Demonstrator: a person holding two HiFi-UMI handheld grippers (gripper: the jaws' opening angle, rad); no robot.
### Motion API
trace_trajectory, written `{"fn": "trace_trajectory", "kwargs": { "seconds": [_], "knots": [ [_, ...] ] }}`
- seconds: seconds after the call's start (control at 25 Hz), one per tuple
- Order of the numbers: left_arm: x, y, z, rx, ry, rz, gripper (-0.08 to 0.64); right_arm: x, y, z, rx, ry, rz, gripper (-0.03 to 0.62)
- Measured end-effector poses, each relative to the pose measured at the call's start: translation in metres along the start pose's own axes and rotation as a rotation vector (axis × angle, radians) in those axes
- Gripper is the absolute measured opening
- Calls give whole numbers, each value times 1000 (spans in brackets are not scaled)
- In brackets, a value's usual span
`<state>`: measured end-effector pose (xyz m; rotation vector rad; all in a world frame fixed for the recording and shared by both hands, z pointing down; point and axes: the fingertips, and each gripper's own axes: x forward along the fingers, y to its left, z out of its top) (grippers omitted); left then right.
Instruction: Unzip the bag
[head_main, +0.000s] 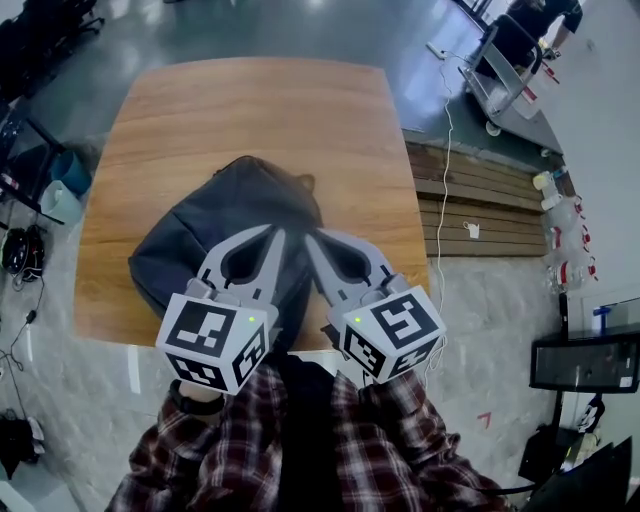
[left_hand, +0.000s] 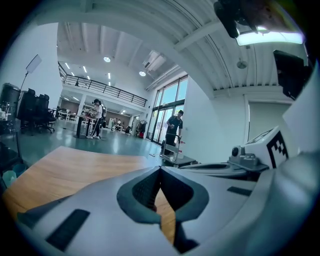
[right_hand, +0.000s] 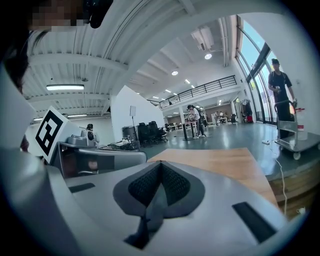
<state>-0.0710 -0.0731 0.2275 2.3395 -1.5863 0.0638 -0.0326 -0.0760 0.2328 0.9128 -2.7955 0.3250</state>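
L gripper, R gripper, jaws together, over bag

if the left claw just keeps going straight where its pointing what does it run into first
Probably nothing nearby: the left claw points level over the wooden table, above the bag, toward open floor. Depth is hard to judge.

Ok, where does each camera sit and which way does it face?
Head view: on the head, steeply down at backpack on wooden table; plaid sleeves, left tongs, right tongs show.
Left gripper view: rides left tongs, faces across the table into the hall.
Right gripper view: rides right tongs, facing likewise.
Both share table and hall.
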Motion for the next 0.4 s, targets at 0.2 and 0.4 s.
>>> {"fn": "trace_trajectory", "kwargs": {
  "seconds": [0.2,0.4],
  "knots": [
    [1,-9,0,12,2,-13,9,-4,0,2,2,-5,7,11],
    [0,-13,0,21,0,-20,9,-2,4,3,-1,-6,18,11]
  ]
}}
